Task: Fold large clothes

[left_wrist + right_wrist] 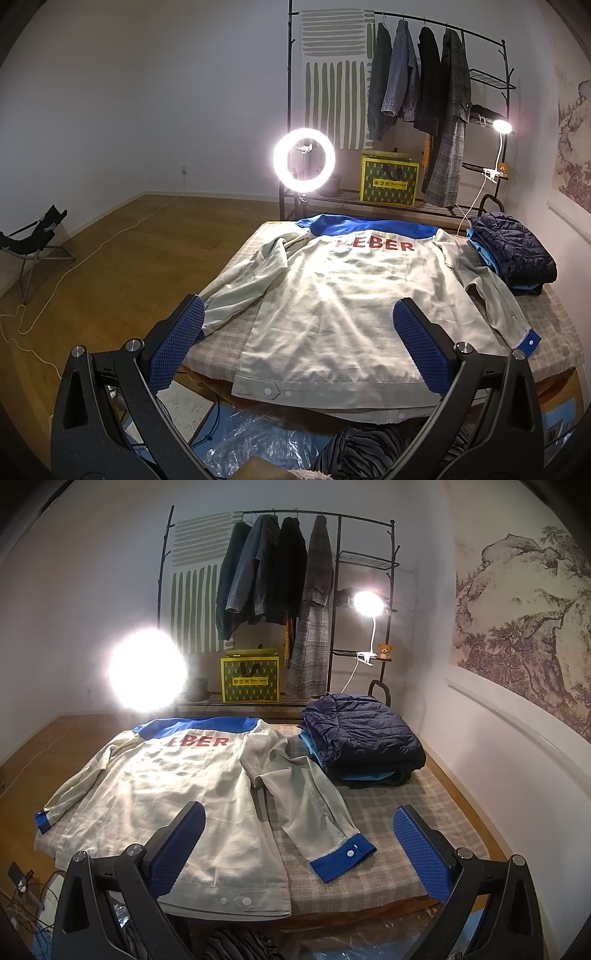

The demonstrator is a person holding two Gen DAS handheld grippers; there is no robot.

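A cream jacket (332,295) (177,782) with a blue yoke and red back lettering lies back-up, spread flat on the checked table cover (388,812). Its hem faces me and both sleeves lie out to the sides. The right sleeve ends in a blue cuff (341,856) with a white snap. My left gripper (299,325) hovers open above the jacket's lower half, holding nothing. My right gripper (299,827) stands open above the right sleeve and the bare cover, also holding nothing.
A stack of folded clothes topped by a navy puffer jacket (362,731) (513,247) sits at the far right of the table. Behind stand a ring light (303,160), a clothes rack (424,74) with hung coats, a yellow box (389,181) and a clip lamp (367,603).
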